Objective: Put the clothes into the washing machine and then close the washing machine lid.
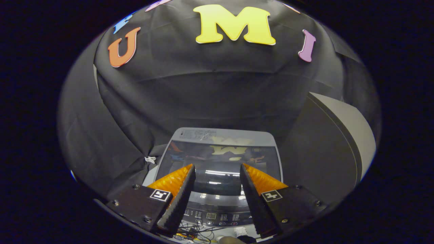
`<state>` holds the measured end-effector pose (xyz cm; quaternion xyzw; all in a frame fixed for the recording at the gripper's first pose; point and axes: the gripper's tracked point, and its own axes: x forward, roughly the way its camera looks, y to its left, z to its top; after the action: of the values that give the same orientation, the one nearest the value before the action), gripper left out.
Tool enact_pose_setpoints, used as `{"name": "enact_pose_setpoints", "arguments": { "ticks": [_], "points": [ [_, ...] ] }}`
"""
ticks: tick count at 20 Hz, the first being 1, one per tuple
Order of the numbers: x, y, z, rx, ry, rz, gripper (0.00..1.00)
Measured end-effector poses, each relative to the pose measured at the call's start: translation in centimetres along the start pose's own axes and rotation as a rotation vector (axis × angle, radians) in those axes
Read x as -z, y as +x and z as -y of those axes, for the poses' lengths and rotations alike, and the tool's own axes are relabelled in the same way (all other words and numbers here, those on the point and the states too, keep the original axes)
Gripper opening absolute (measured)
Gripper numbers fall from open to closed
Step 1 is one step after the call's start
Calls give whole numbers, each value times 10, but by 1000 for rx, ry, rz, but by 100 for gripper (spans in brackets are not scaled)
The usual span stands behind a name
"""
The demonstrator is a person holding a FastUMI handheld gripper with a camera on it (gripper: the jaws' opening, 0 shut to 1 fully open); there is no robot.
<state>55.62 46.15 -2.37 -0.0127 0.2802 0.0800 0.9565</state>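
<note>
A grey top-loading washing machine point(190, 134) stands below and ahead of my fingers. Its dark glass lid point(220, 157) lies flat and shut, mirroring the wall above. The control panel point(212, 215) with buttons and a small display runs along the machine's near side, between the finger bases. My gripper point(217, 166) hovers above the lid, open, with nothing between the orange-and-black fingers point(176, 179). No clothes are in sight.
Black cloth hangs behind and to both sides of the machine. A large grey-white curved panel point(342, 135) leans at the right. Loose cables point(193, 234) lie below the control panel. A small white knot point(149, 158) sits by the machine's left corner.
</note>
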Motion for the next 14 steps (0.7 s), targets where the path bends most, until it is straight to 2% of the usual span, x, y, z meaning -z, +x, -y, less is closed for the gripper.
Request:
{"name": "enact_pose_setpoints", "arguments": {
  "ticks": [8,14],
  "points": [
    [2,-40,7,-16,-23,44,83],
    [-7,-121,27,-57,-57,194,83]
  ]
}}
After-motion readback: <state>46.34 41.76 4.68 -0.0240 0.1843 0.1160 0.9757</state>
